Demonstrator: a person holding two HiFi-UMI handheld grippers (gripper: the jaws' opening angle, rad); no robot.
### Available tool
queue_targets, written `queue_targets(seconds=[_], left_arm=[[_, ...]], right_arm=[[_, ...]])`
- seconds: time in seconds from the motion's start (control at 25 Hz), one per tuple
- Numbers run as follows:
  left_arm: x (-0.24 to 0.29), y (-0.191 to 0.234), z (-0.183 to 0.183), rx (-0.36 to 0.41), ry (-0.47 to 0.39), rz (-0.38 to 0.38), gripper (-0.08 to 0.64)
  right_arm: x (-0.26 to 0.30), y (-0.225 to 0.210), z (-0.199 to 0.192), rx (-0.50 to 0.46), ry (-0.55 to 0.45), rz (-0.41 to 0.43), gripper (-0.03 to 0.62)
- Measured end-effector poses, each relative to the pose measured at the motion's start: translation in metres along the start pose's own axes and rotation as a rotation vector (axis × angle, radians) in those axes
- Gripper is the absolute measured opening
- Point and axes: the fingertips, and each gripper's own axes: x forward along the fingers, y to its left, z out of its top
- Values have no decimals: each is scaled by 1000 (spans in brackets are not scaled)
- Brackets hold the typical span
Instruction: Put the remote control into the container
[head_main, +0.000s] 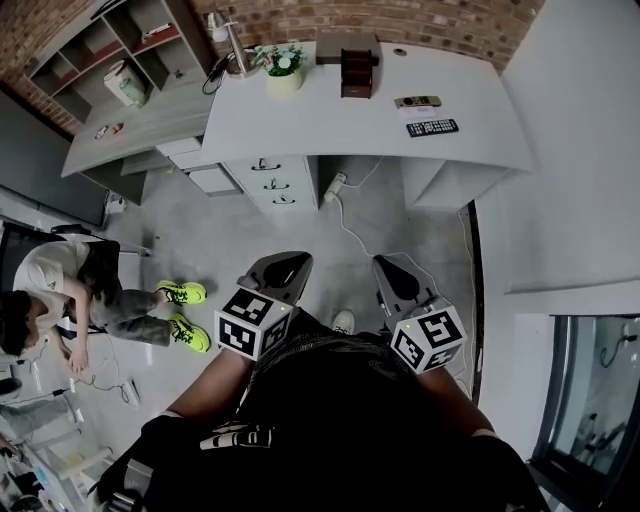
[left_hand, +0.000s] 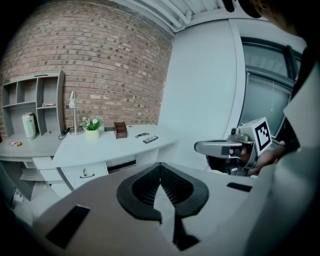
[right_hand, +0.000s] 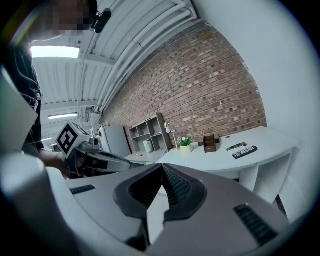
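Note:
Far ahead on the pale desk (head_main: 330, 125) lie a black remote control (head_main: 432, 127) and a silvery one (head_main: 417, 101). A brown open container (head_main: 359, 70) stands behind them. My left gripper (head_main: 284, 262) and right gripper (head_main: 392, 268) hover over the floor close to my body, well short of the desk, both shut and empty. In the left gripper view the jaws (left_hand: 160, 176) meet, with the black remote (left_hand: 150, 139) and container (left_hand: 120, 130) small in the distance. The right gripper view also has jaws (right_hand: 162, 176) closed, and the black remote (right_hand: 245, 151) and container (right_hand: 210, 143) far off.
A potted plant (head_main: 283, 72) and a lamp (head_main: 230, 45) stand on the desk's left part. Drawers (head_main: 272, 185) sit under it, and a cable (head_main: 350, 225) trails on the floor. A person (head_main: 70, 290) sits on the floor at left. A shelf unit (head_main: 110, 50) is at back left.

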Motion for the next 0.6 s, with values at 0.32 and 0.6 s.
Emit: queue_targets(seconds=[0.32,0.6], left_arm=[[17,7,4,24,48,-2,6],[68,-14,43,68,13,-123,5]], right_arm=[[-10,-31,-11,87,-9,-66,8],[-14,-73,-3,109,-30,-158,8]])
